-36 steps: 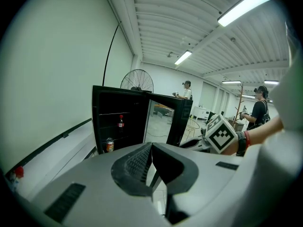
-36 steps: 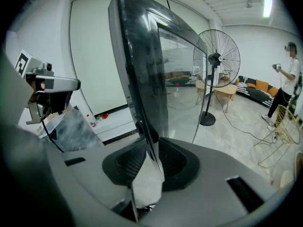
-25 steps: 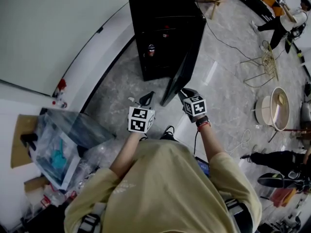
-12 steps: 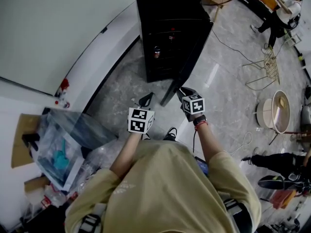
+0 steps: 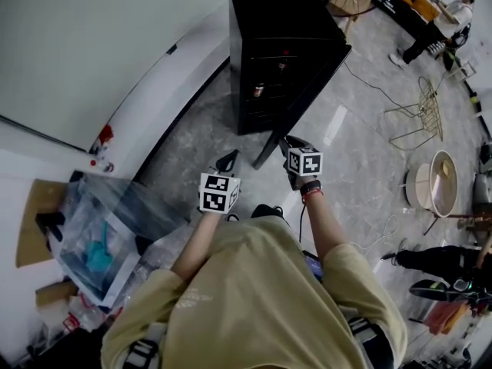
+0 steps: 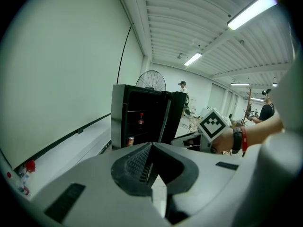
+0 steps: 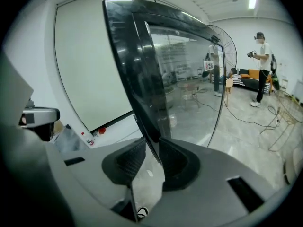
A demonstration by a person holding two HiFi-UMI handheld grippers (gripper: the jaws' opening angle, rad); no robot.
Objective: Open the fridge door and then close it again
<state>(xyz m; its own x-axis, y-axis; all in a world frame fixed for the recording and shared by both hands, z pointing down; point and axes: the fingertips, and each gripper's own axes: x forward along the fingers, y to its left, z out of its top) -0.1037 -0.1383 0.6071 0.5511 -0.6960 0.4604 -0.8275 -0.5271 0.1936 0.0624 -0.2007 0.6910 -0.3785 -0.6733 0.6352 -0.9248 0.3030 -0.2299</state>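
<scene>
- Jaws of the right gripper: part-way open and clamped on the free edge of the fridge door. One dark pad sits on each side of the glass panel's rim, low on the door.
- Jaws of the left gripper: fully together, nothing between them. It hangs in the air just left of the other gripper and points at the fridge.
- Head view: the fridge is a black cabinet on the floor at the far side, against the white wall.
- The door hinges at the cabinet's right front corner and stands well out toward the person. Its free edge is the near end, where the right gripper has it.
- On the shelves inside are a red-capped bottle and a can, both upright.
- Judgement: the opening half looks done and the closing remains. The stills don't show which way the door is swinging.
- To do it well:
  - Follow the arc round the hinge rather than pushing straight, and let the wrist roll with the panel — otherwise the pads may slide off that thin rim.
  - Let go before the edge meets the cabinet so the pads aren't trapped, then finish with a push on the outer face.
  - Keep the left gripper out of the gap.
  - Go slowly near the end so the bottle stays standing.
</scene>
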